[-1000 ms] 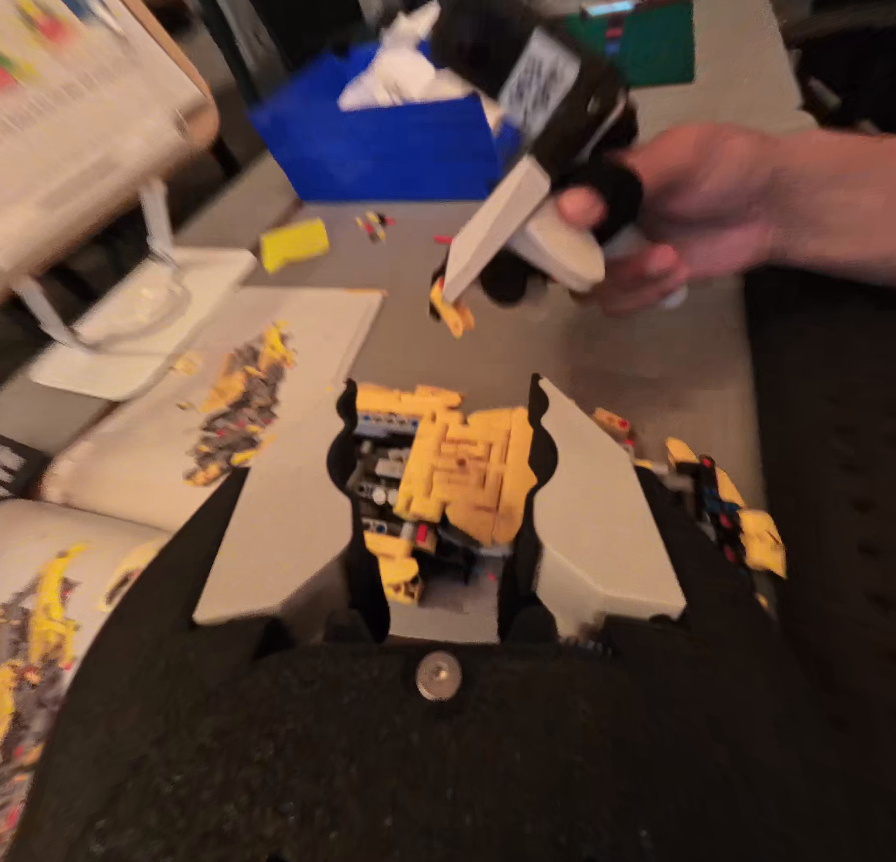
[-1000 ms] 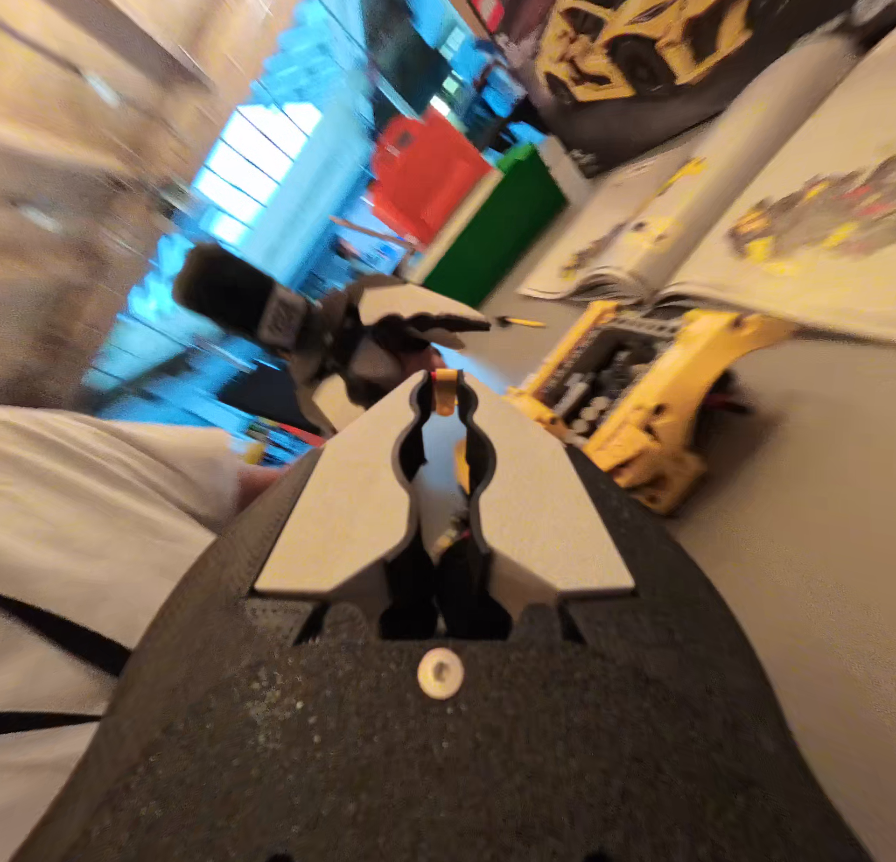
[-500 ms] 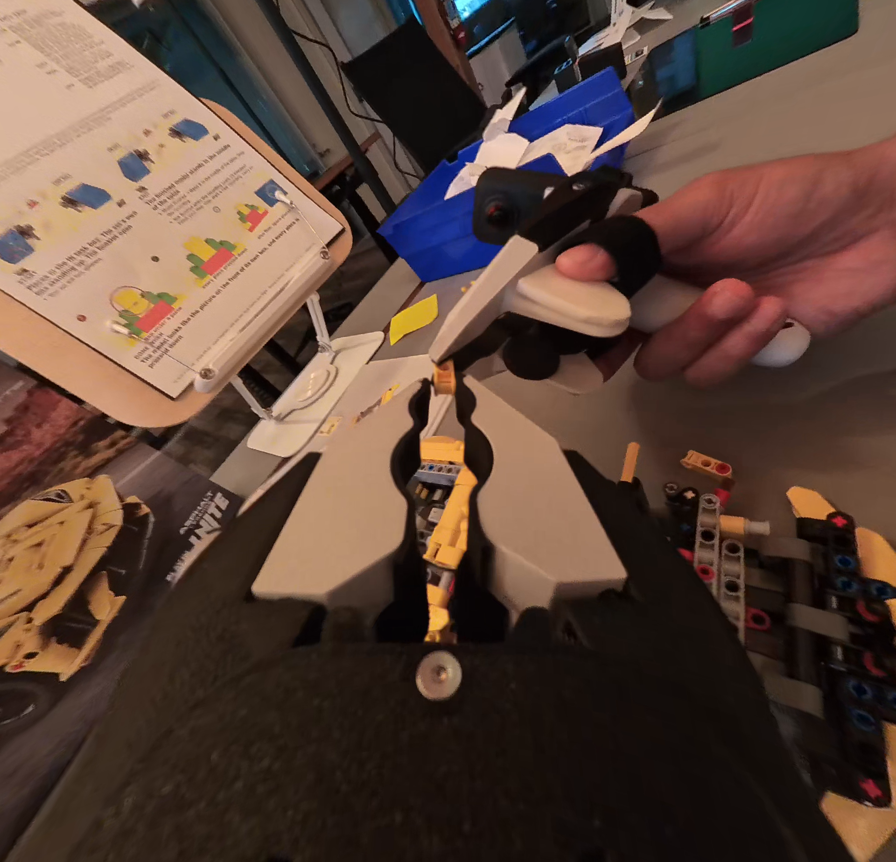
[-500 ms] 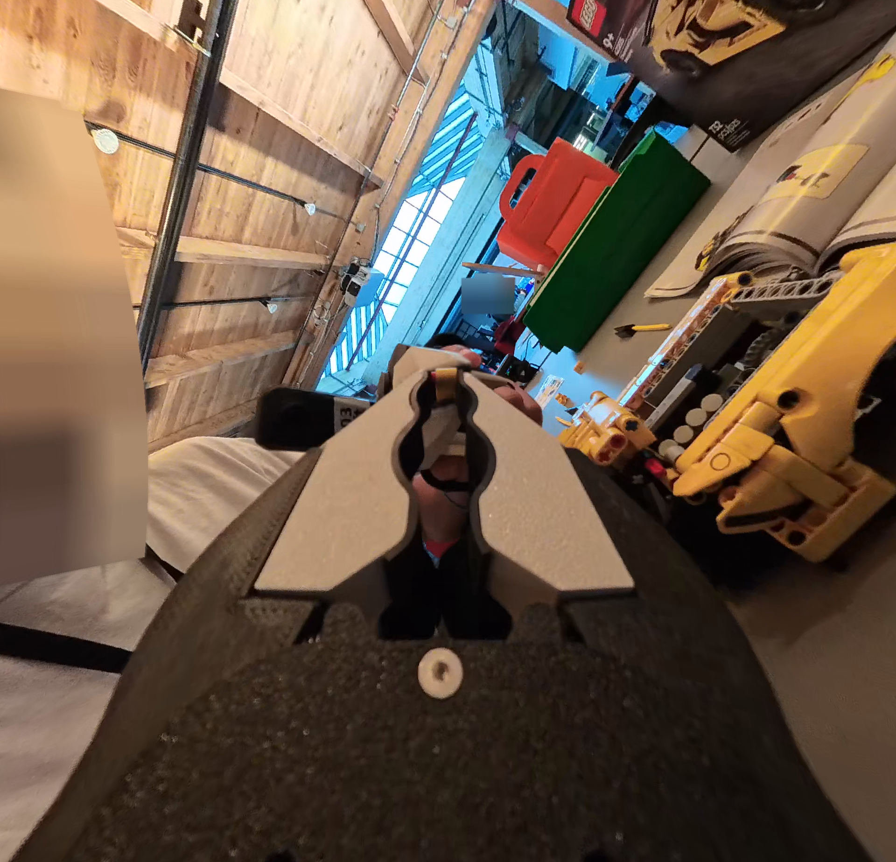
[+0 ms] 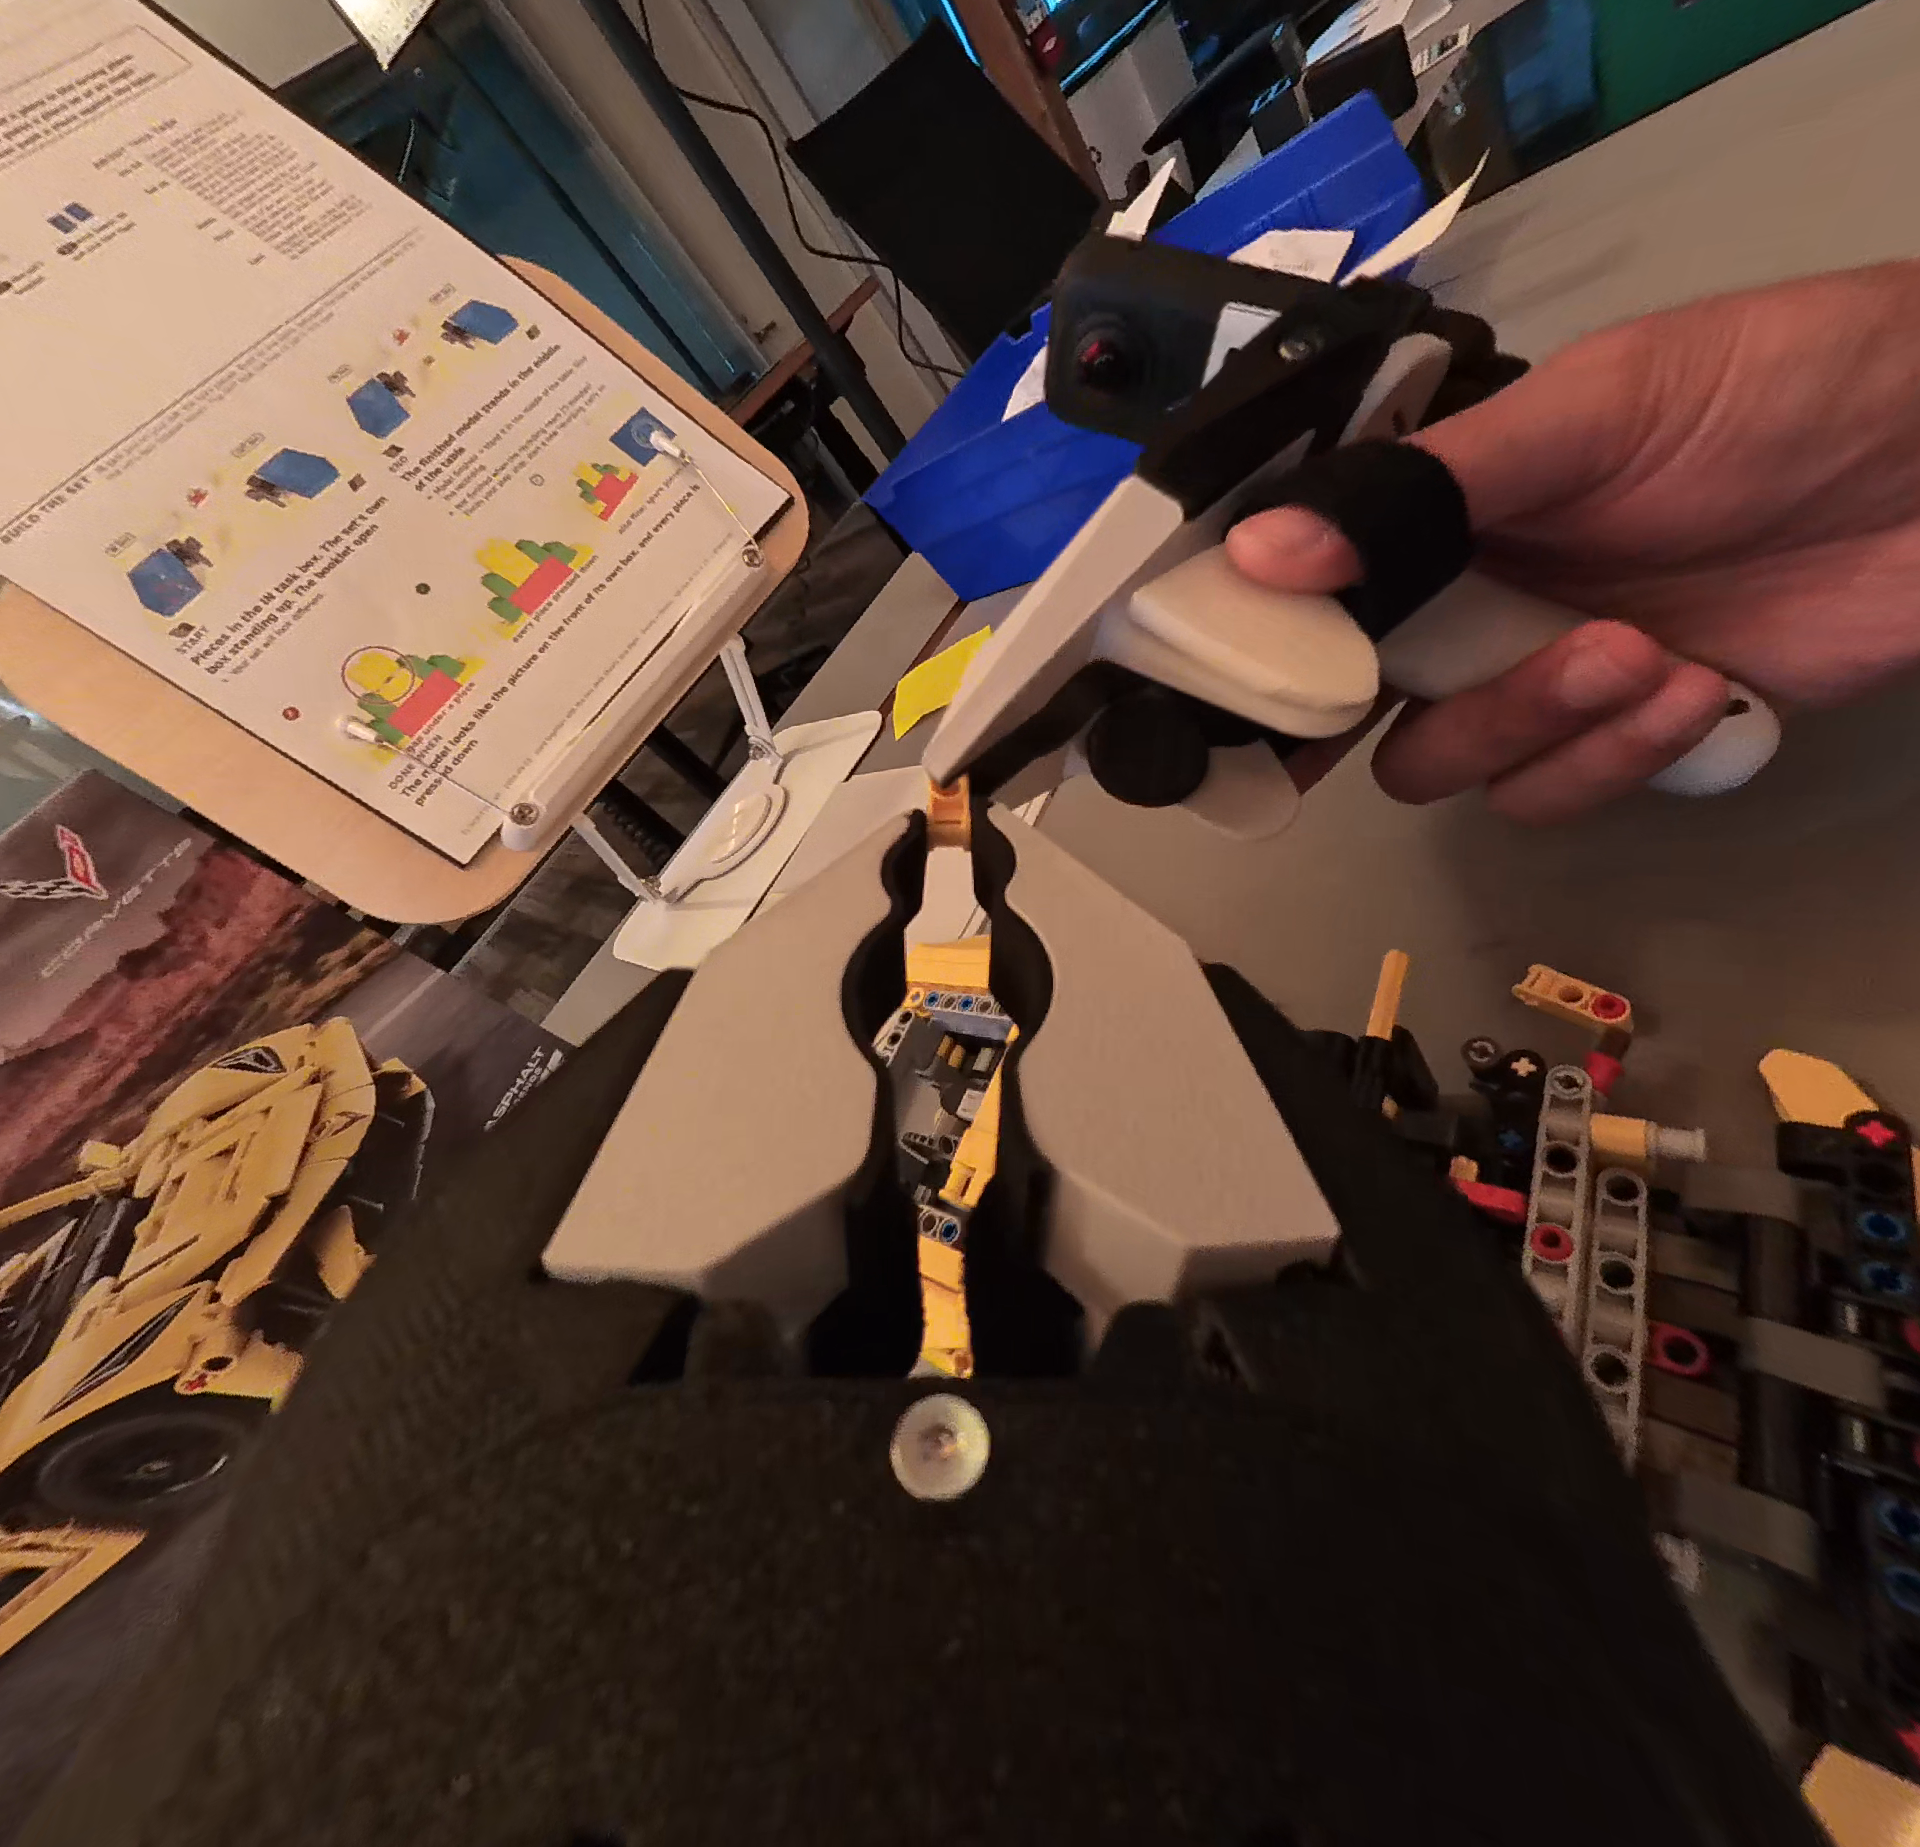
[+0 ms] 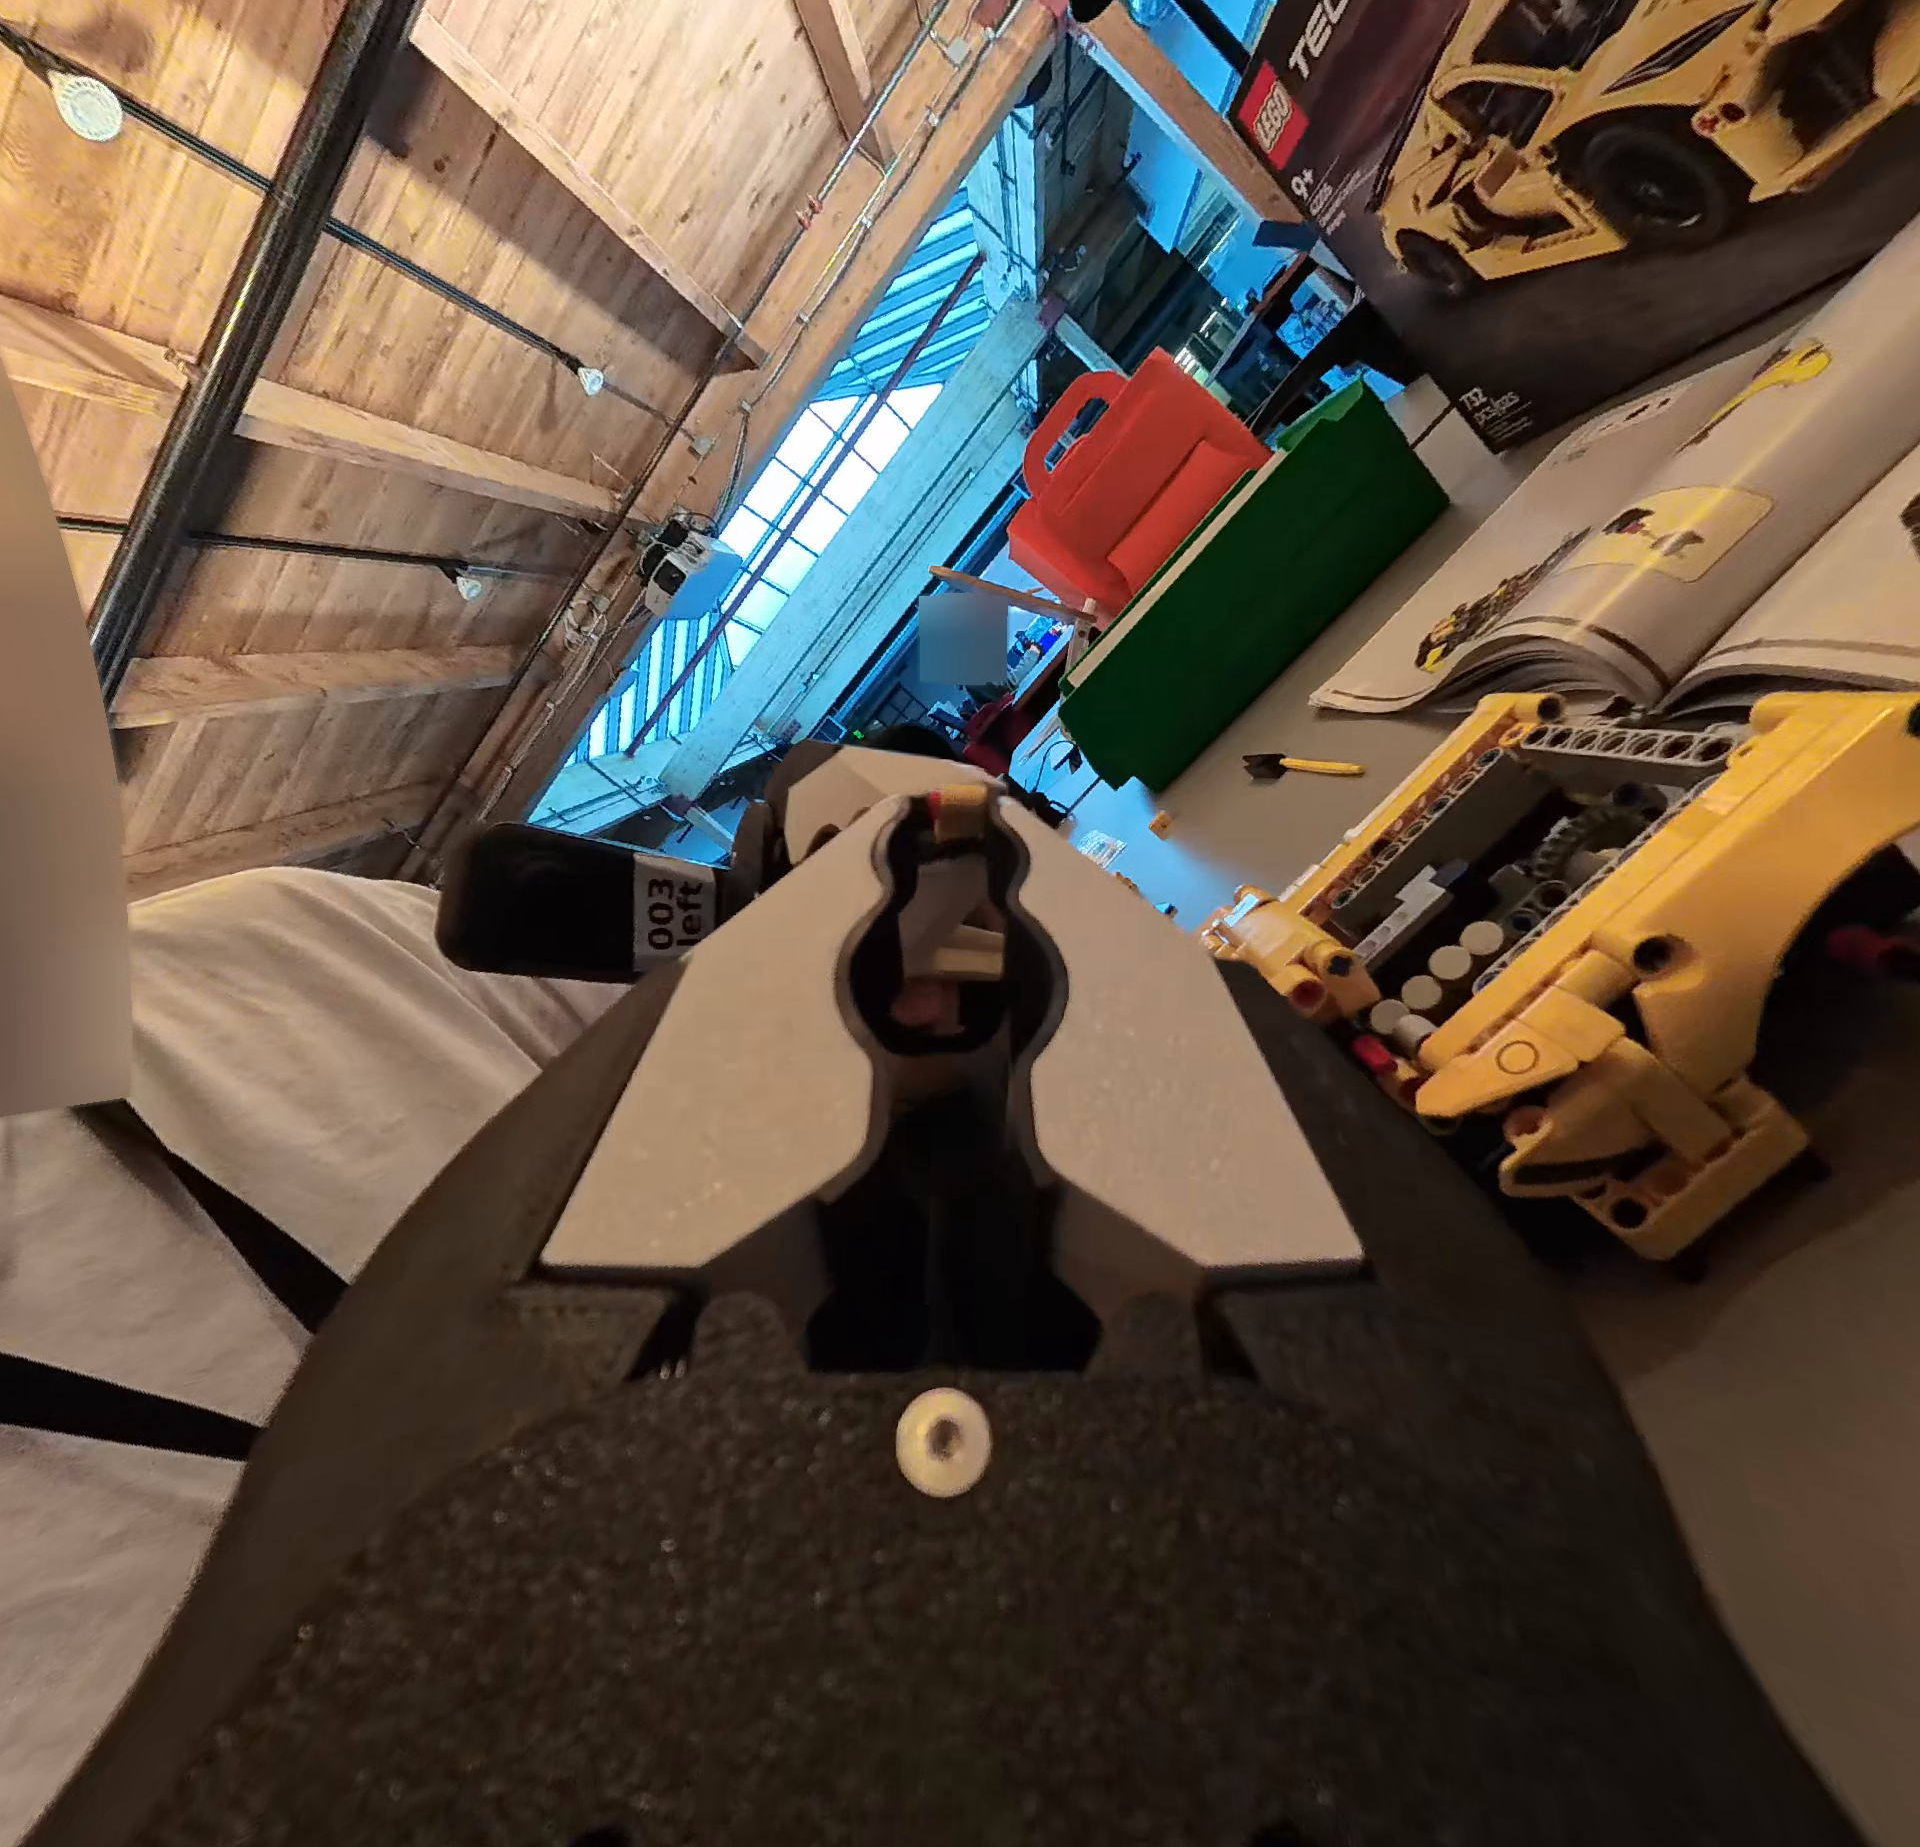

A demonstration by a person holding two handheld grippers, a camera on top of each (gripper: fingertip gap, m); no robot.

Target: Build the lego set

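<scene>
In the left wrist view, the left tool (image 5: 948,829) is closed on a small yellow-orange piece (image 5: 948,810), which sits between its tips at the middle of the frame. The right tool (image 5: 940,771) comes in from the upper right, held by a hand (image 5: 1662,540), and its tips meet the same piece from above. In the right wrist view, the right tool (image 6: 958,810) also has its tips closed on the small piece (image 6: 958,812), so both tools hold it together, above the counter (image 5: 1558,862).

The half-built yellow car body (image 6: 1621,976) lies on the counter at the right of the right wrist view; in the left wrist view only a narrow part of it (image 5: 961,1153) shows through the gap between the fingers. A second assembly of grey beams with black, red and blue parts (image 5: 1683,1247) lies at the lower right of the left wrist view, with some loose pieces near it.

An open instruction booklet (image 6: 1621,592) lies beyond the car body, at the right edge of the frame. The set box with a yellow car picture (image 5: 177,1174) is at the lower left of the left wrist view. An instruction sheet on a wooden stand (image 5: 343,467) fills the upper left, and a blue bin (image 5: 1039,478) stands behind the right tool.
</scene>
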